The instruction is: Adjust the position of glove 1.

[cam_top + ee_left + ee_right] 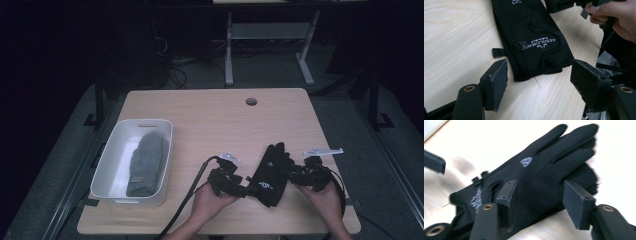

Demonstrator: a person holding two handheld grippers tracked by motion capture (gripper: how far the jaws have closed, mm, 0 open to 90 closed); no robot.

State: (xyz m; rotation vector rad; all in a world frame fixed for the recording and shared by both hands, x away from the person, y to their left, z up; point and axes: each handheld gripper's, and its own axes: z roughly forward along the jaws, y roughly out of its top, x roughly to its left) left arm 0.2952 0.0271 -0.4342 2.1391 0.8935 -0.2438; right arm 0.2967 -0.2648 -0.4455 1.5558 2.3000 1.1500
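While the soft black glove [270, 172] lies flat on the pale wood table [210, 115] at about 5 o'clock, my left gripper [539, 80] sits spread wide at its cuff, foam pads touching nothing. My right gripper [539, 202] is also apart, jaws straddling the stretchy fabric, not pinching. Fuzzy grey mitten [148, 162] is in the white plastic bin [112, 155] at 9 o'clock.

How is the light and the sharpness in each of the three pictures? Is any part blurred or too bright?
High view: dim, the floor around the table almost black, the black glove hard to separate from the grippers. Left gripper view: evenly lit and sharp, the glove's white lettering readable. Right gripper view: the tabletop overexposed to near white, the glove's fingers smeared by blur.
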